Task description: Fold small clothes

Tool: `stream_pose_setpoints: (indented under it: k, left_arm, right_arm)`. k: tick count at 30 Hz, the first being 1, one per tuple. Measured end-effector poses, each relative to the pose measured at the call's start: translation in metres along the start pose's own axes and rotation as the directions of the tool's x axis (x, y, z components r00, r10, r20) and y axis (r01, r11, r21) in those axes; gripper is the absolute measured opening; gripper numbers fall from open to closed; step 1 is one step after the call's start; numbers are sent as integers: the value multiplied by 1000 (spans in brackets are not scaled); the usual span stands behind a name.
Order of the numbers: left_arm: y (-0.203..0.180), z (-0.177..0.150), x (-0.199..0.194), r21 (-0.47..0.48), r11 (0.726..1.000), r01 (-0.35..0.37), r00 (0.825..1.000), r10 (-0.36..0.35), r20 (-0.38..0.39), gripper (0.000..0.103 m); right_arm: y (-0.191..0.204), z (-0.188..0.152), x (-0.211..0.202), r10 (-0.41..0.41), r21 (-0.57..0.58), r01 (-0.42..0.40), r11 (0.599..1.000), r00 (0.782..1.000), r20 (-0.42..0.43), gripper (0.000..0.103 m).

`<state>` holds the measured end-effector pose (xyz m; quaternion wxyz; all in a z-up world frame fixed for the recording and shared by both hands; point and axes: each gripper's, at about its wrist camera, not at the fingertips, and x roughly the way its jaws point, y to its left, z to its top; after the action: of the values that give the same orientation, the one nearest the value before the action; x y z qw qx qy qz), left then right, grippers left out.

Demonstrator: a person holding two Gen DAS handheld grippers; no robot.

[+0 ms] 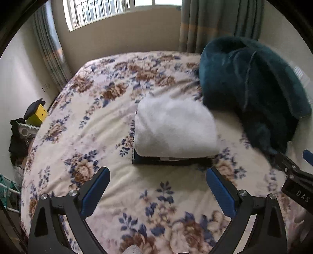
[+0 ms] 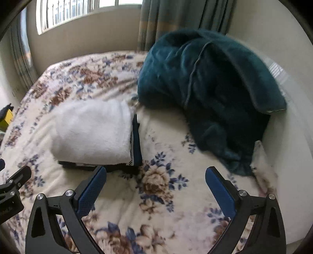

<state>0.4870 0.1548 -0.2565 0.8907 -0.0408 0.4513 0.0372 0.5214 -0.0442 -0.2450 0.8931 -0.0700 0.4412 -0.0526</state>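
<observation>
A folded white fleecy garment lies on the floral bedspread, stacked on a folded dark navy piece that peeks out beneath it. My left gripper hangs above the bed in front of the stack, open, with nothing between its blue pads. My right gripper is also open and holds nothing, just right of the stack's near corner. Each gripper shows at the edge of the other's view: the right one, the left one.
A crumpled dark teal blanket is heaped on the bed's far right side. Curtains and a window stand behind the bed. A yellow box and clutter sit on the floor to the left.
</observation>
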Motion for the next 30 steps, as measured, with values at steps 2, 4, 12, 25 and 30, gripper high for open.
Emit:
stream_pose_setpoints:
  k: [2,4,12,25,30]
  left_arm:
    - [-4,-3,-46,-11,1000,8,999,-7,32,100]
    - [-8,-5,-78,-1,1000,0,998,0,64,100]
    - [-16,-31,-219,-8,1000,-2,986,4,167,100]
    - [-20,-75,-312,-19,999,-41,966,45,256,100]
    - [-19,-82,-328,-45,998,-45,957,56,286,100]
  right_arm:
    - [-13,-3,-42,-3,8,3,1000,1000,26,102]
    - [-26,-8,-90,2,12,-2,1000,998,60,102]
    - [-61,-32,-257,37,10,-39,999,983,182,102]
    - [-91,-83,-420,103,-39,-96,995,946,307,102]
    - [-96,-94,-450,106,-49,-94,994,932,347,102]
